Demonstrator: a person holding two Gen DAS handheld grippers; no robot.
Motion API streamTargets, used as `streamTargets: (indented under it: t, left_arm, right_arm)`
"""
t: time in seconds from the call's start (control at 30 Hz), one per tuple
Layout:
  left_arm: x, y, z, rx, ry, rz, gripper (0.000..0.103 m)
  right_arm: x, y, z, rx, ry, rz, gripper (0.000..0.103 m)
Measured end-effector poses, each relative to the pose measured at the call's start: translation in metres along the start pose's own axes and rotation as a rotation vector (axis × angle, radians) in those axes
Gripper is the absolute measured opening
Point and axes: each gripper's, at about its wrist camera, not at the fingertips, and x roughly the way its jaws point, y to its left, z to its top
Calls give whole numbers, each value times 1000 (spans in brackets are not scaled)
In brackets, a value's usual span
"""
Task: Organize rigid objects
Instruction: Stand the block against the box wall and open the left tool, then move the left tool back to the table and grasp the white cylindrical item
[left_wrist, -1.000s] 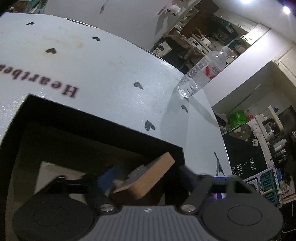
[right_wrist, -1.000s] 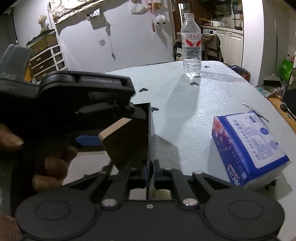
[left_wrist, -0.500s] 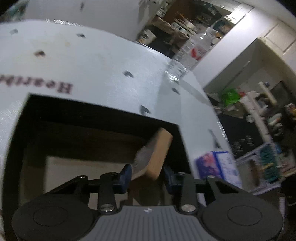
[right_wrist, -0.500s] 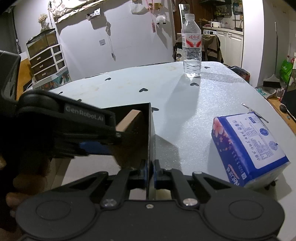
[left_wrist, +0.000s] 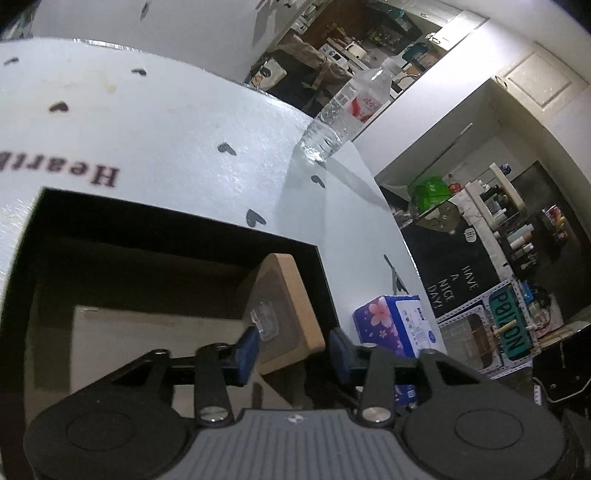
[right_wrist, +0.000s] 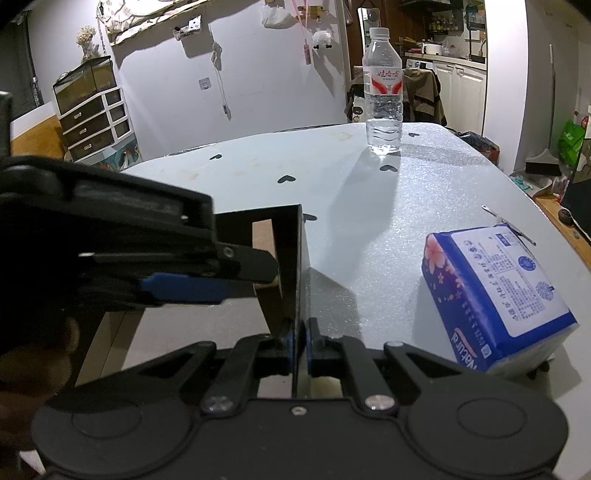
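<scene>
Standing a wooden board in the black box

Starting in the left wrist view, the black box (left_wrist: 177, 236) fills the lower left of the frame, its pale floor showing inside. At lower centre the left gripper (left_wrist: 291, 350) has its blue pads spread to either side of the wooden board (left_wrist: 288, 314); the left pad appears to touch the board's face and the right one stands just clear of its edge, so the grip looks released. The board stands tilted inside the box against its right wall, with a small clear plastic hook (left_wrist: 264, 325) stuck on its dark face. Right of the box lies the blue tissue pack (left_wrist: 391, 325), and the water bottle (left_wrist: 343, 114) stands at upper centre on the white table (left_wrist: 166, 122) printed with black hearts.

In the right wrist view, the left gripper (right_wrist: 177, 284) reaches in from the left edge into the box (right_wrist: 291, 258). At lower centre the right gripper (right_wrist: 296, 343) is clenched on the thin right wall of the box. Rightward, the tissue pack (right_wrist: 495, 295) rests on the table (right_wrist: 369, 206); the bottle (right_wrist: 383, 99) stands upright at upper centre.
</scene>
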Motion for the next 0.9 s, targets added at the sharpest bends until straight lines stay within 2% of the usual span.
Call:
streamTargets:
  t: [0.17, 0.3, 0.37, 0.67, 0.9]
  left_arm:
    - [-17, -1, -4, 40, -43, 42, 72]
    - [-31, -1, -8, 87, -75, 78, 83]
    - [-41, -2, -11, 114, -95, 84, 95]
    - [-89, 3, -31, 237, -181, 122, 103]
    - [-126, 12, -52, 346, -283, 234, 103]
  right_arm:
    - [-1, 1, 0, -8, -1, 0, 7]
    - [-1, 1, 0, -9, 0, 0, 7]
    - [-1, 2, -1, -16, -2, -2, 7]
    - [-2, 4, 0, -29, -3, -13, 6]
    - [-1, 3, -2, -21, -8, -16, 6]
